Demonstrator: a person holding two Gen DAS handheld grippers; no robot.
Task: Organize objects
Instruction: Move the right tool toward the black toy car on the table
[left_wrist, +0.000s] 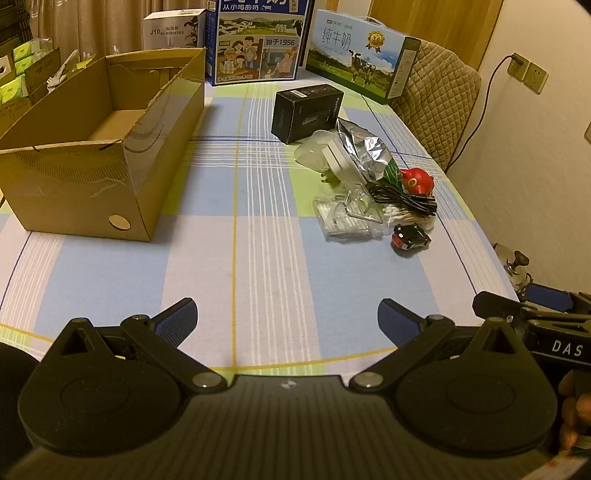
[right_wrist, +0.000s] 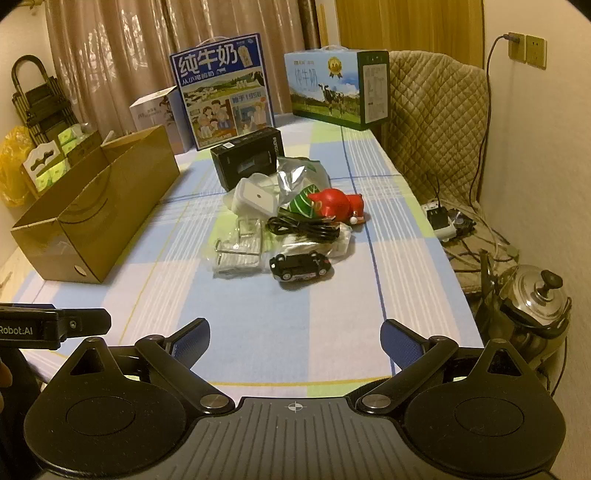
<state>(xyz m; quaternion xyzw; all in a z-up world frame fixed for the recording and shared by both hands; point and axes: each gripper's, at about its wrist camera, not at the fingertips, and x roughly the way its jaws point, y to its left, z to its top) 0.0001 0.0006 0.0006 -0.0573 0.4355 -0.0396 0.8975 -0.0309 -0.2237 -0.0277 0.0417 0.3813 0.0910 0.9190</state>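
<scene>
With both tools spread empty, we find the toy car (right_wrist: 300, 266) ahead of the right tool (right_wrist: 295, 341), its length crosswise.

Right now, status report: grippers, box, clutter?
Left gripper and right gripper open, empty. Cardboard box empty. Toy car nearest in pile, path unobstructed.

Open cardboard box (left_wrist: 99, 147) left, cluttered pile right, perhaps cotton swabs (left_wrist: 400, 216) among it.
</scene>
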